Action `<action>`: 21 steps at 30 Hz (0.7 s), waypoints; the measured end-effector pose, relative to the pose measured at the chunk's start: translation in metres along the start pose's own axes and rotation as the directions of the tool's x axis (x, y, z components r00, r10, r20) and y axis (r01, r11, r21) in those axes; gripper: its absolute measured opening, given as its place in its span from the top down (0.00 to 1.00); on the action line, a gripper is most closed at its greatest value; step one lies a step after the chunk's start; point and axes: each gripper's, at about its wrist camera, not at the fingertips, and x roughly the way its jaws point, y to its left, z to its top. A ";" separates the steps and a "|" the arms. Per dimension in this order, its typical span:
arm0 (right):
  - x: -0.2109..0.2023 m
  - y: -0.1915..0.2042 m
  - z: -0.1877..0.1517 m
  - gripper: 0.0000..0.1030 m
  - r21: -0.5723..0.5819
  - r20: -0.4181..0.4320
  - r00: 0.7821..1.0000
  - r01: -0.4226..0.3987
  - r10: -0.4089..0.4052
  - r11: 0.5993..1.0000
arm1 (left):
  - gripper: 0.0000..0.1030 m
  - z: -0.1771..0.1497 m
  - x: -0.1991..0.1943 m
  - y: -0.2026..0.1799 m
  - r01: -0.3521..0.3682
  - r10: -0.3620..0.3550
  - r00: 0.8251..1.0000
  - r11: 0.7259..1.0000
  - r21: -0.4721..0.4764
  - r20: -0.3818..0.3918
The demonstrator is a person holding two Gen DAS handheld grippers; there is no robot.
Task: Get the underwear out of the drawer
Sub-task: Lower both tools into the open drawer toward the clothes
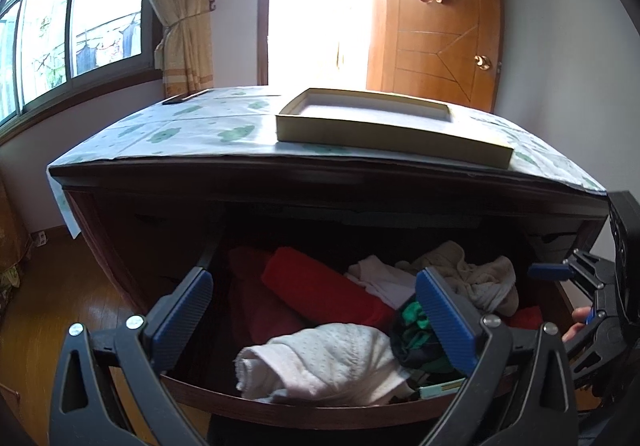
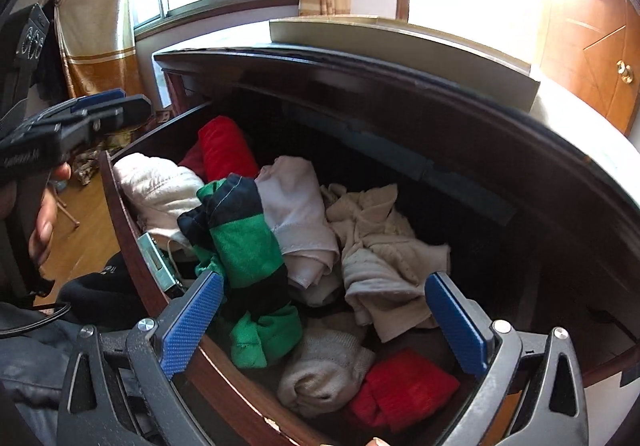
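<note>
Currently, in the left wrist view, the left gripper (image 1: 316, 310) is hovering spread and empty over the open dark wooden drawer (image 1: 304, 408) of jumbled clothing. In the right wrist view, the right gripper (image 2: 324, 320) is likewise hanging spread above the green-and-navy striped fabric underwear (image 2: 244, 246) near the drawer's front; judged next: descend and pinch it.

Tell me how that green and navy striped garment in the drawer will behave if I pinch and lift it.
The green and navy striped garment looks soft and crumpled, so probably floppy, draping from the pinch. Likely light. It lies against the pale folded cloth, so it may drag that along.
</note>
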 end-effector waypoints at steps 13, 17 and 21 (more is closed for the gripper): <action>0.010 -0.004 0.005 0.01 0.014 -0.077 0.996 -0.052 0.053 0.999 | 0.00 -0.006 0.012 0.013 0.004 -0.004 0.999 1.000 -0.018 -0.051; 0.008 -0.004 0.012 0.01 0.012 -0.058 0.998 -0.001 0.002 1.000 | 0.00 -0.008 0.014 0.014 0.005 -0.006 0.998 1.000 -0.022 -0.059; 0.007 0.008 0.022 0.01 -0.020 -0.034 0.999 -0.014 0.013 1.000 | 0.00 -0.007 0.014 0.017 0.002 -0.003 0.998 1.000 -0.027 -0.057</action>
